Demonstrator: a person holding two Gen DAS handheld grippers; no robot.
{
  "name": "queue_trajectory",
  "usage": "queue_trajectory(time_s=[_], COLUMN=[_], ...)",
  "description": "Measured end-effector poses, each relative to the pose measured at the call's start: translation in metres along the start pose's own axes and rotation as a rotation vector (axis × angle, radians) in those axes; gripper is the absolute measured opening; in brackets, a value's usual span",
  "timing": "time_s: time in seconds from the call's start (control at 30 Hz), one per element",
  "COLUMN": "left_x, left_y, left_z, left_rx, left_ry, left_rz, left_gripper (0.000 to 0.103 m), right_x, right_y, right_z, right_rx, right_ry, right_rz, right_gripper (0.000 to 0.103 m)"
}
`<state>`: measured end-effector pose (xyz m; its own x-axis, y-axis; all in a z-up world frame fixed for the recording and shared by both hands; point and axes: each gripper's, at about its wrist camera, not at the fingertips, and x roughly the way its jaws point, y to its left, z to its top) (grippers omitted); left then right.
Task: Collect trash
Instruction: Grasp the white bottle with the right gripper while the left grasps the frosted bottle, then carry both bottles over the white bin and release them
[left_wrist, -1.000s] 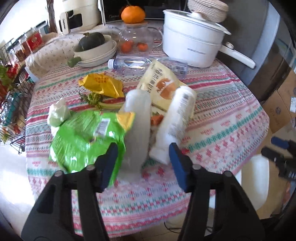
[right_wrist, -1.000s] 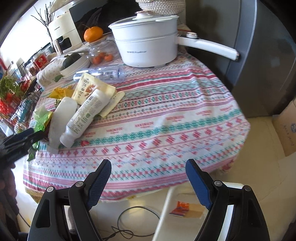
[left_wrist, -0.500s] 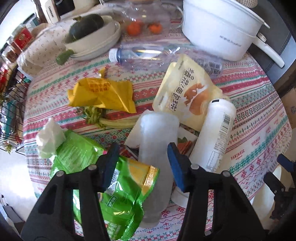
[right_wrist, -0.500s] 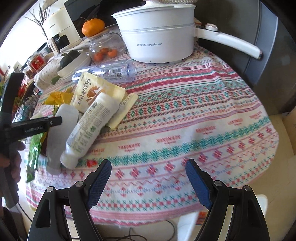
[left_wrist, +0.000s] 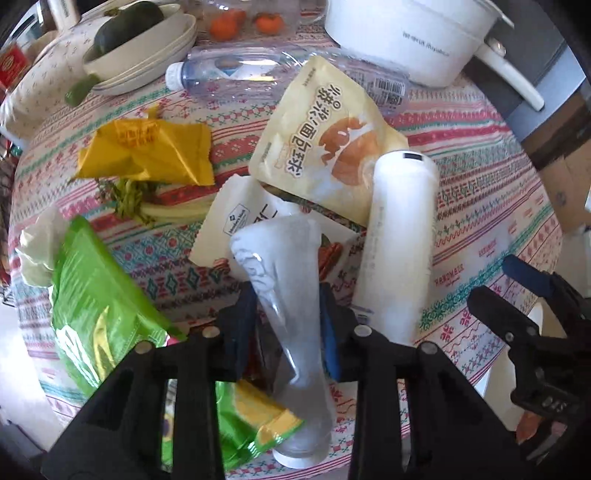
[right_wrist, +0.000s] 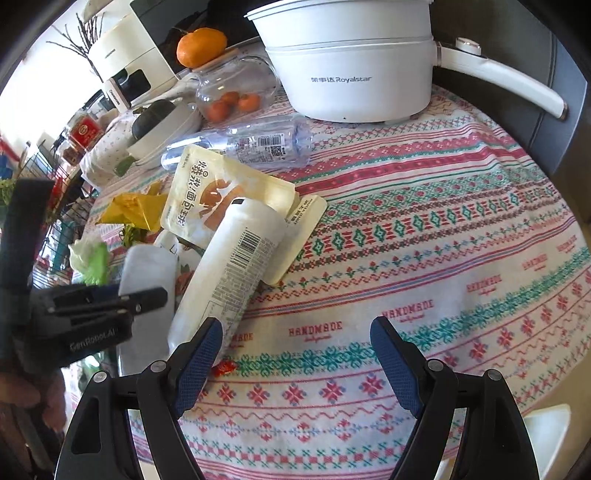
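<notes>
While most of the litter is lying untouched on the patterned tablecloth (right_wrist: 424, 236), the collecting is only just beginning, as far as these views show. Starting at the left, a green snack bag (left_wrist: 99, 299) is sprawling by the table edge, with a yellow wrapper (left_wrist: 147, 155) and some vegetable scraps (left_wrist: 147, 206) lying beyond it. Next, the left gripper (left_wrist: 288, 317) is clamping its blue pads on the frosted plastic bottle (left_wrist: 288, 280), which is resting across a white packet (left_wrist: 236, 221); whether it is lifting off yet I cannot tell. Just beside it, a white tube bottle (left_wrist: 399, 240) is leaning on a cream pouch (left_wrist: 321, 136), and a clear water bottle (left_wrist: 258, 74) is lying farther back, near the white cooking pot (right_wrist: 351, 74). Farthest right, the right gripper (right_wrist: 295, 354) is hovering with its jaws wide apart, holding nothing, close to the tube bottle's base. Everything but the frosted bottle is waiting to be gathered, and no bin is showing.
</notes>
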<state>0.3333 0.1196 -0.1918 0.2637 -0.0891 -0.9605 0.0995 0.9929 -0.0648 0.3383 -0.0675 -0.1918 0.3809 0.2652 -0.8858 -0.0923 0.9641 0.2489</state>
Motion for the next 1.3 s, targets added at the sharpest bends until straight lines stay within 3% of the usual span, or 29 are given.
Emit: queue_trajectory(time_s=[0.33, 0.53, 0.63, 0.7, 0.77, 1.03, 1.3], left_x=[-0.045, -0.058, -0.066, -0.071, -0.074, -0.090, -0.115], left_y=[0.010, 0.008, 0.008, 0.008, 0.007, -0.012, -0.049], left_z=[-0.027, -0.042, -0.049, -0.056, -0.063, -0.080, -0.095], left_rx=[-0.075, -0.072, -0.092, -0.096, -0.102, -0.086, -0.036], left_ry=[-0.130, -0.165, -0.175, -0.182, -0.190, -0.233, -0.321], left_rz=[-0.015, 0.018, 0.005, 0.004, 0.005, 0.020, 0.016], left_gripper=[0.033, 0.032, 0.032, 0.032, 0.032, 0.032, 0.031], right_x=[0.018, 0.034, 0.051, 0.062, 0.064, 0.025, -0.027], right_y=[0.013, 0.030, 0.030, 0.029, 0.027, 0.029, -0.015], right_z=[0.011, 0.014, 0.009, 0.005, 0.001, -0.006, -0.018], right_rx=[0.012, 0.032, 0.085, 0.126, 0.147, 0.059, 0.093], right_ry=[0.021, 0.036, 0.082, 0.128, 0.131, 0.089, 0.087], right_rz=[0.084, 0.167, 0.257, 0.330, 0.387, 0.360, 0.369], right_gripper=[0.084, 0.082, 0.075, 0.058, 0.057, 0.054, 0.053])
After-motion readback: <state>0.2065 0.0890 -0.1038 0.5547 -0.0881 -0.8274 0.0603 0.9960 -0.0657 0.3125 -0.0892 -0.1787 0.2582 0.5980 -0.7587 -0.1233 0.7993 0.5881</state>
